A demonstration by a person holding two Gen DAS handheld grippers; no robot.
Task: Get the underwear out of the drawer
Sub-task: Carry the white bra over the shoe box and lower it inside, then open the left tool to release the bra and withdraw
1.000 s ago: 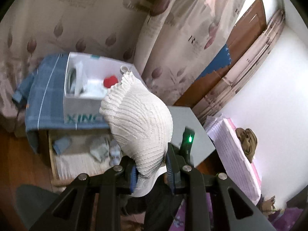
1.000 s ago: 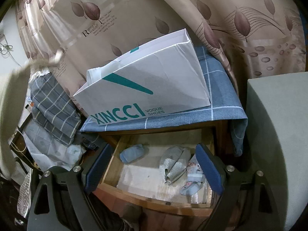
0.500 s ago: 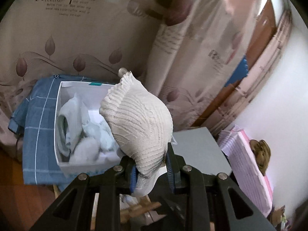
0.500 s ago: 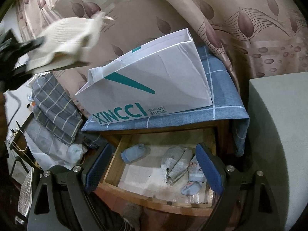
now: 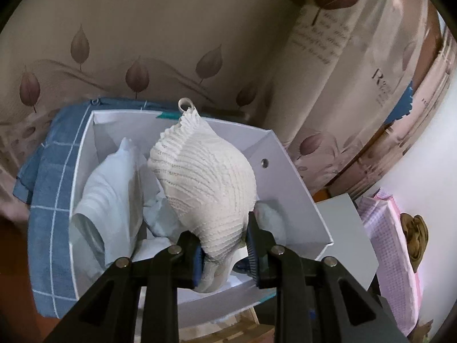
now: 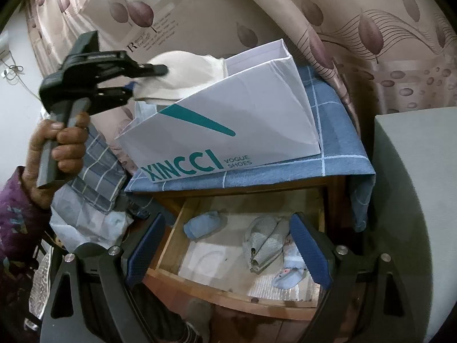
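Over the box now, and the left claw is pinched tight on the cream bra, above the clothes inside. Best play: lower, then release. Right claw gapes empty over the drawer.

We read "XINCCI" in large teal letters on the front of the white shoe box, with "VOGUE SHOES" in smaller teal capitals just to its right. On the leaf-patterned curtain behind the box we see lines of printed script starting with a big "R", too small to make out. The left wrist view shows the same curtain with another large "R" and unreadable lines.
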